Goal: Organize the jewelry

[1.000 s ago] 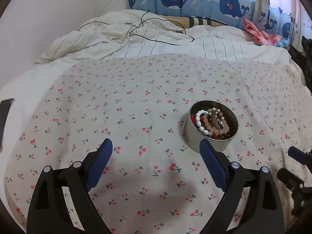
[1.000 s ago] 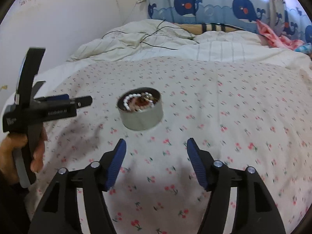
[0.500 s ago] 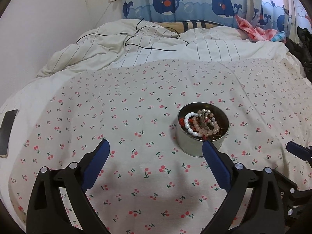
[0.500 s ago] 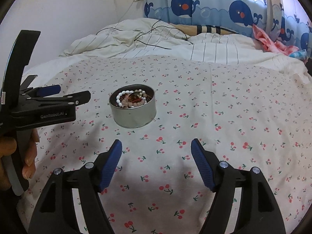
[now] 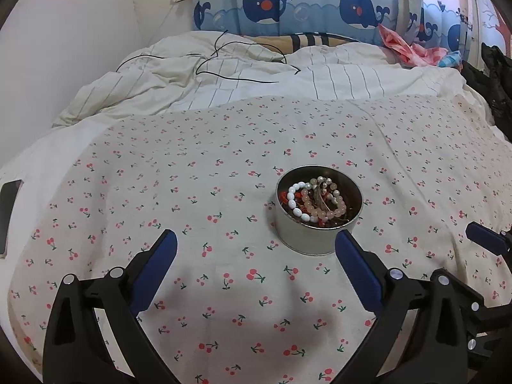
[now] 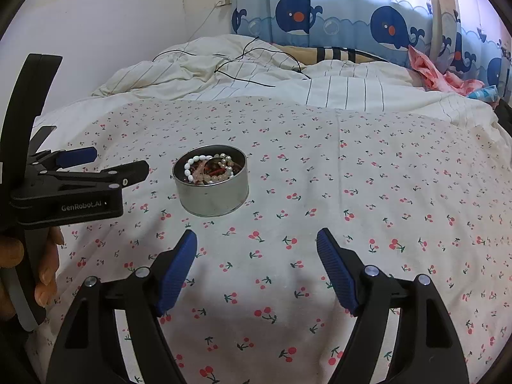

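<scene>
Left wrist view: a round metal tin (image 5: 320, 220) stands upright on the cherry-print sheet (image 5: 192, 198) and contains a white bead bracelet (image 5: 296, 203), a pale pink bead bracelet (image 5: 323, 209) and red pieces too tangled to identify. A crumpled striped duvet (image 5: 256, 76) with a black cable (image 5: 230, 64) lies behind; a whale-print curtain (image 5: 304, 3) hangs at the back. The left gripper (image 5: 256, 249) is released — its jaws have just been opening, nothing between them — and the tin sits just beyond its right-hand pad. Right wrist view: the same tin (image 6: 212, 180) with its beads stands ahead and to the left of the right gripper (image 6: 256, 249), clear of both pads; these jaws have also just been opening, nothing between them. A hand (image 6: 28, 272) at the left edge holds the other tool.
</scene>
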A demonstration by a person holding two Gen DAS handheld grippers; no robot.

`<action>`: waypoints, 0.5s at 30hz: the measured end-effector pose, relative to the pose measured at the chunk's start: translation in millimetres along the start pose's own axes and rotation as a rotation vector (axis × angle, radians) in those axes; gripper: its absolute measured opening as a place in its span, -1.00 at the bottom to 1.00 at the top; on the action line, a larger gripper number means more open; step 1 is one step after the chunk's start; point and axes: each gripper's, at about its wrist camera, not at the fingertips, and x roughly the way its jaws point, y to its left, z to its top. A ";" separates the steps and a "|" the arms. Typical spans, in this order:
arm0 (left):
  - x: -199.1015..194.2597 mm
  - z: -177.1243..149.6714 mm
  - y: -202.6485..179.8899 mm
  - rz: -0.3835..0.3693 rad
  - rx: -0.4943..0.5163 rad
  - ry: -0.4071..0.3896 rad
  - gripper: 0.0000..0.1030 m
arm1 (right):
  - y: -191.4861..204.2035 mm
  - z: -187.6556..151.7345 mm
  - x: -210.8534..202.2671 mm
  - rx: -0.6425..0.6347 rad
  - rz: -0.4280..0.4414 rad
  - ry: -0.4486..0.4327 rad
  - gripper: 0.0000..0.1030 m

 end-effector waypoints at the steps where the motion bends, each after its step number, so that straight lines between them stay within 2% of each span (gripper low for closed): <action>1: 0.3 -0.2 -0.1 -0.001 0.000 0.001 0.85 | -0.3 0.1 0.2 0.001 -0.002 0.001 0.44; 15: 6.7 -1.8 3.6 -0.039 -0.031 0.032 0.85 | -2.7 0.4 1.8 0.010 -0.030 0.010 0.49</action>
